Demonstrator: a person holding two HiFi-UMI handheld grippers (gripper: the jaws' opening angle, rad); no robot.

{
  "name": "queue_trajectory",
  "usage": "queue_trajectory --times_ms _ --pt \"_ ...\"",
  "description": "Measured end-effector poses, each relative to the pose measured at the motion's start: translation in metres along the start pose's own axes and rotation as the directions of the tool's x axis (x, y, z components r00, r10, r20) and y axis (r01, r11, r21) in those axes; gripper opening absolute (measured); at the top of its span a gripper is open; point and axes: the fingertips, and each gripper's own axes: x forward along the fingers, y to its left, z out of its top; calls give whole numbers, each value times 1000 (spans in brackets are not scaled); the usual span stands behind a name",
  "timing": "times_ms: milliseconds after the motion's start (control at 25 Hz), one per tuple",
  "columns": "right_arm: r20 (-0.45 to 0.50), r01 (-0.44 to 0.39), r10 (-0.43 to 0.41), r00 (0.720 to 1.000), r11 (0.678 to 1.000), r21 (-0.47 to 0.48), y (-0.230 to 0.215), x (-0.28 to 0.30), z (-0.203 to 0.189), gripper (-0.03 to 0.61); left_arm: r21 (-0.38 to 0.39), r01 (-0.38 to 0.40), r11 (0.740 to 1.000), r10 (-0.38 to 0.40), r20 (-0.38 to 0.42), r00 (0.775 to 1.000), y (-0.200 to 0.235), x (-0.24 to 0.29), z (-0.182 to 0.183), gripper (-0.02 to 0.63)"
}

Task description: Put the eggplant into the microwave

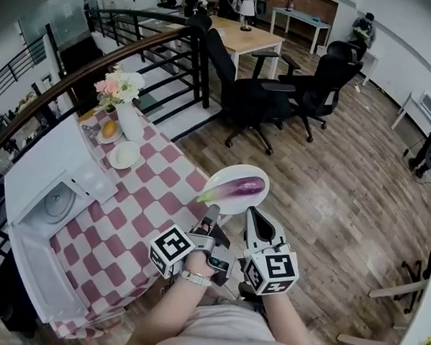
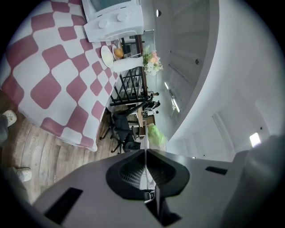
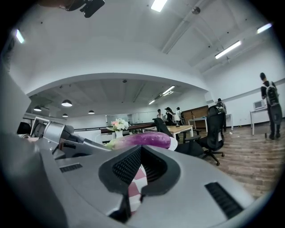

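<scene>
over wood floor (image 1: 345,182), left gripper (image 1: 212,213) and right gripper (image 1: 251,212) seemingly clamp plate (image 1: 230,170) under eggplant (image 1: 238,185).

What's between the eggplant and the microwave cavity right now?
Nothing visible. The eggplant lies on the white plate, which the left gripper and right gripper pinch by its rim. The microwave door is open, with only bare checkered cloth between. The saucer and vase stand off that line.

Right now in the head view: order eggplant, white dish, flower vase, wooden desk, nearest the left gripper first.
1. eggplant, on the plate right at the left gripper.
2. white dish, left, on the checked table.
3. flower vase, just behind the dish.
4. wooden desk, far back.
</scene>
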Motion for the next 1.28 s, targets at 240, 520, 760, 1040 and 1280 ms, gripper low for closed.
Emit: queue_trajectory --times_ms 240,520,760,1040,1280 --pt "-27 -82 82 996 997 -6 45 25 -6 25 -4 -9 1000 9 85 996 7 -29 49 14" --pt "-26 -191 191 981 981 -22 111 58 -7 25 -12 -21 1000 22 193 981 19 -71 110 14" --pt "-50 -284 282 958 958 -45 161 74 -15 25 -34 -17 999 25 276 961 29 -103 147 14" --pt "-63 -360 357 932 931 -51 210 94 -26 25 -43 -16 999 30 348 937 39 -137 186 14" --pt "-78 -425 421 904 904 -49 248 107 -34 25 -54 -15 998 36 408 912 47 -162 217 14"
